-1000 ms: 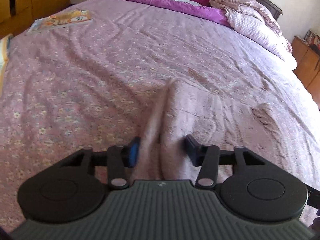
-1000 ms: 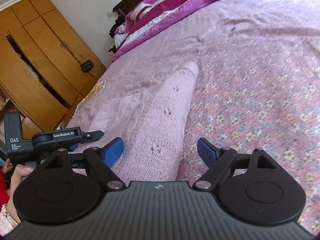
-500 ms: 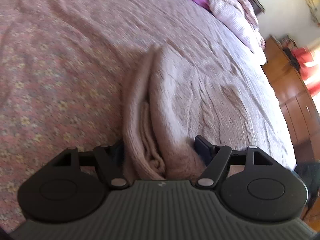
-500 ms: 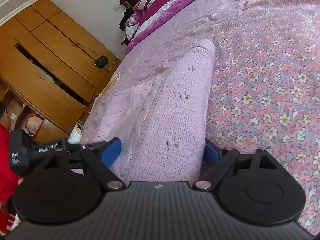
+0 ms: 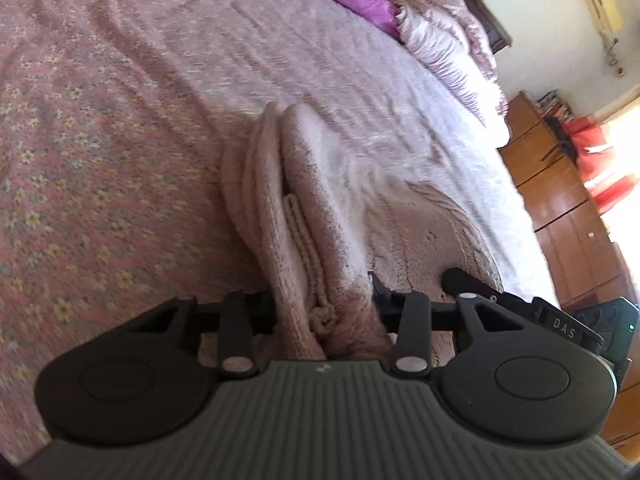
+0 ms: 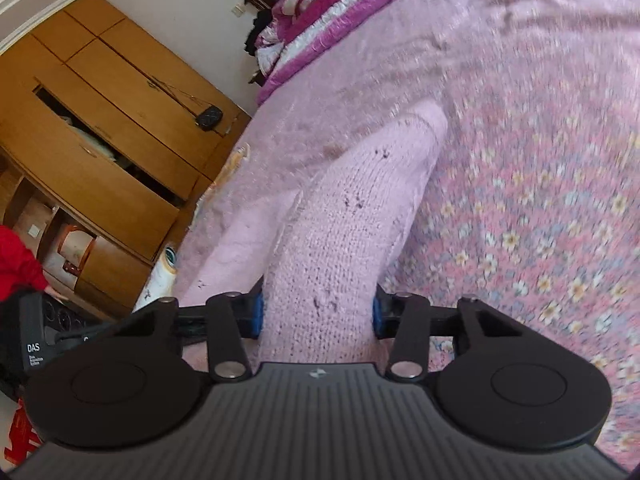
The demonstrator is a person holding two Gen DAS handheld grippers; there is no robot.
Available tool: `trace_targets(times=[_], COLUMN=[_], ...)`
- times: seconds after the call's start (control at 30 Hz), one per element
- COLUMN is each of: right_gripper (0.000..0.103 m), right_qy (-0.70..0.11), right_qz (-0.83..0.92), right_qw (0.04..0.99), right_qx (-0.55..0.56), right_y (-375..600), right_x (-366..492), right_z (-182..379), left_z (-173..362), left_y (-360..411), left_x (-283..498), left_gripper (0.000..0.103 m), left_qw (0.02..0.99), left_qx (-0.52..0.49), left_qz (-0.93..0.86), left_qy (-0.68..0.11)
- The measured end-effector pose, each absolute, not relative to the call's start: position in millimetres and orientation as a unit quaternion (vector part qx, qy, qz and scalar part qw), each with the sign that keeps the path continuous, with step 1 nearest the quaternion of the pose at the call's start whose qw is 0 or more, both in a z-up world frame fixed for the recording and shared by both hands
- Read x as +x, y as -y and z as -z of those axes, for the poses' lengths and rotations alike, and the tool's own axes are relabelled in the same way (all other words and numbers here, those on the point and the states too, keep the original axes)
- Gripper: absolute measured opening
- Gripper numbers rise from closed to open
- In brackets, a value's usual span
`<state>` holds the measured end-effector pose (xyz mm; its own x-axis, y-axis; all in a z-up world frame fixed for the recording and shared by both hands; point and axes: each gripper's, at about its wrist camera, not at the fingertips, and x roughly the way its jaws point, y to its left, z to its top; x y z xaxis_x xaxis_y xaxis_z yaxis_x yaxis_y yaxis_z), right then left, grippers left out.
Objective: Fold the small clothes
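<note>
Your left hand-held gripper (image 5: 324,304) is closed on a bunched, layered edge of the pink sweater (image 5: 320,200), and your right hand-held gripper (image 6: 318,314) is clamped across its knitted near end. From each grip the sweater runs straight ahead, its long axis following the fingers, then lies on the flowered bed cover (image 6: 540,200). Both hands sit equally close, so the next fold likely carries the near edge forward.

Both grippers point forward and down: the left gripper (image 5: 324,304) has its fingers (image 5: 378,286) clamped on folded knit, and the right gripper (image 6: 318,312) likewise pinches it.
</note>
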<state>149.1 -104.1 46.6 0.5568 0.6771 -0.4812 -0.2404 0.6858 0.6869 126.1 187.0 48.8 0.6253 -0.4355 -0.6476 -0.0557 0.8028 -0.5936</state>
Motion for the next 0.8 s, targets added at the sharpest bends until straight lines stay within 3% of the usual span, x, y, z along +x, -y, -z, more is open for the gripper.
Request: trace_targets(times=[0.37,0.67,0.8], right_gripper=[0.05,0.052,0.061], right_qy=[-0.369,-0.419,-0.41], right_qz=[-0.264,-0.208,-0.192], right_qw=[0.865,0.867,0.878], right_qx=[0.212,0.171,0.154], right_y=[165,192,186], right_x=[75,37,31], right_z=[-120,-73,-49], left_z=[-70,-35,-35], left_y=[-120,-76,-81], left_x=[77,51,47], left_gripper=[0.041,0.045,0.053], left_qw=[0.848,0.868,0.874], left_qx=[-0.292,-0.198,-0.182], left_qz=[0.178,0.136,0.127], left_qy=[-0.405,-0.435,-0.432])
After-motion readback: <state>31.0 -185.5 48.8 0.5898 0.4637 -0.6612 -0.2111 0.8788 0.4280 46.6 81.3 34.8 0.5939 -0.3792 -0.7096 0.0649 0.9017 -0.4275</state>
